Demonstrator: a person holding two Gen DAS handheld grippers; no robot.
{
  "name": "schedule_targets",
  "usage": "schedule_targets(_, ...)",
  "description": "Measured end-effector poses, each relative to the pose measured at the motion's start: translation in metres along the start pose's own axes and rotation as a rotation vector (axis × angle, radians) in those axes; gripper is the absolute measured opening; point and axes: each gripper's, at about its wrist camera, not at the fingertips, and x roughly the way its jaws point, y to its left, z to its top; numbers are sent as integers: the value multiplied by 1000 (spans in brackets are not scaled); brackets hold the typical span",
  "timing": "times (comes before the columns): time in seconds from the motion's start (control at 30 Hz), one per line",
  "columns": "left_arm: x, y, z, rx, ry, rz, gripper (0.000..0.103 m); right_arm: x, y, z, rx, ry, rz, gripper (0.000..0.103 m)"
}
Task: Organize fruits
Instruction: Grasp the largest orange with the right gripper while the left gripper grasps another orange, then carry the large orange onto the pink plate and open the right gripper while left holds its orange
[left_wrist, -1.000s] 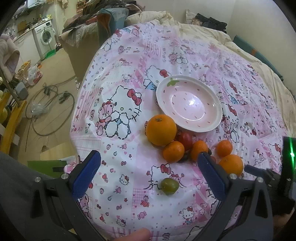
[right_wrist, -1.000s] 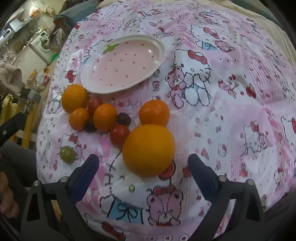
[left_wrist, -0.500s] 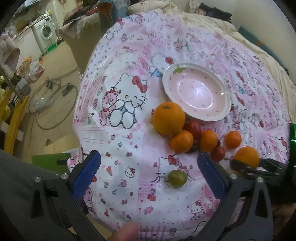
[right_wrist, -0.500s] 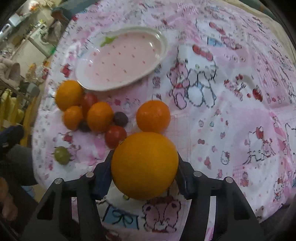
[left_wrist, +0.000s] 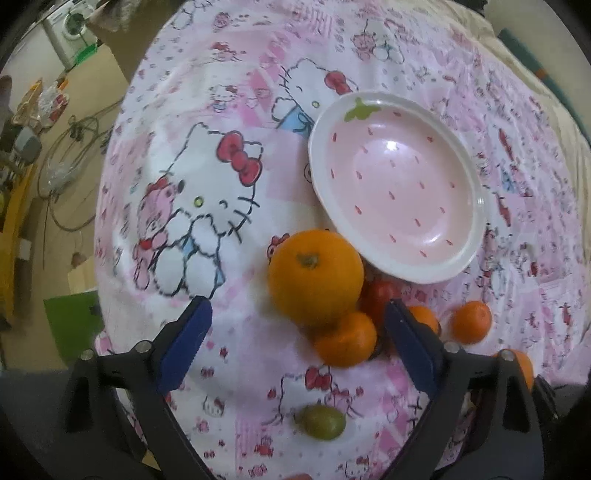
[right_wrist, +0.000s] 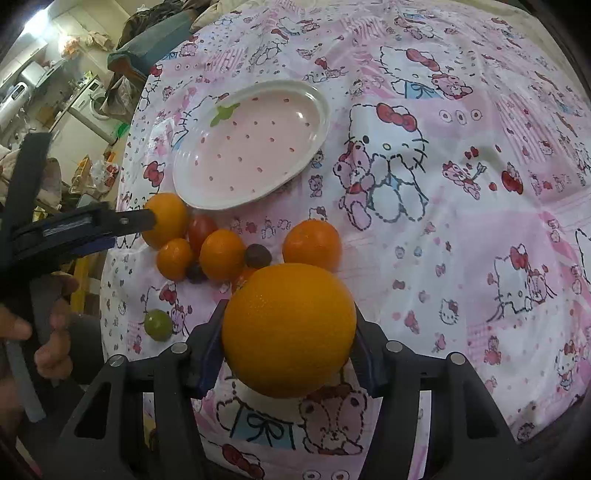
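Observation:
My right gripper (right_wrist: 288, 339) is shut on a big orange (right_wrist: 289, 328) and holds it above the cloth. My left gripper (left_wrist: 295, 332) is open, its blue pads (left_wrist: 184, 343) flanking a second big orange (left_wrist: 316, 275) from the near side without touching it. It also shows in the right wrist view (right_wrist: 166, 219). Small tangerines (left_wrist: 345, 339) (left_wrist: 471, 321), a red tomato (left_wrist: 376, 295) and a green fruit (left_wrist: 323, 421) lie close by. The empty pink strawberry plate (left_wrist: 476, 236) sits just beyond them, also in the right wrist view (right_wrist: 317, 99).
A pink Hello Kitty cloth (left_wrist: 207, 206) covers the round table. Its left edge drops to a floor with cables (left_wrist: 70, 147) and a washing machine (left_wrist: 70, 33). A dark grape (right_wrist: 257, 255) and a tangerine (right_wrist: 312, 243) lie ahead of the held orange.
My right gripper closed on the big orange and lifted it. My left gripper moved forward towards the other big orange and the plate.

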Motion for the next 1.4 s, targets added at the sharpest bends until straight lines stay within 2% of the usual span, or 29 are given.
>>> schedule_targets(0.1, 12, -4, 7, 3, 41, -12, 79, 0, 1, 4, 11, -15, 21, 61)
schedule_targets(0.2, 22, -7, 15, 23, 69, -6, 77, 0, 3, 7, 20, -24, 35, 61)
schedule_targets(0.23, 26, -8, 17, 31, 77, -8, 72, 1, 3, 7, 18, -25, 33, 61)
schedule_targets(0.27, 31, -9, 19, 33, 87, -13, 62, 1, 3, 8, 17, -25, 30, 61)
schedule_targets(0.3, 33, -9, 20, 29, 91, -27, 60, 1, 2, 8, 20, -25, 28, 61)
schedule_targets(0.5, 46, -11, 22, 26, 104, -10, 58, -1, -10, 7, 66, -24, 26, 60)
schedule_targets(0.8, 30, -10, 10, 47, 72, 8, 54, -7, -8, 5, 42, -49, 20, 61)
schedule_targets(1.2, -38, 3, -13, 116, -65, 48, 54, -15, -1, 1, 9, -75, 25, 61)
schedule_targets(1.4, -52, 5, 2, 157, -127, 47, 54, -30, 3, 12, -7, -108, 76, 61)
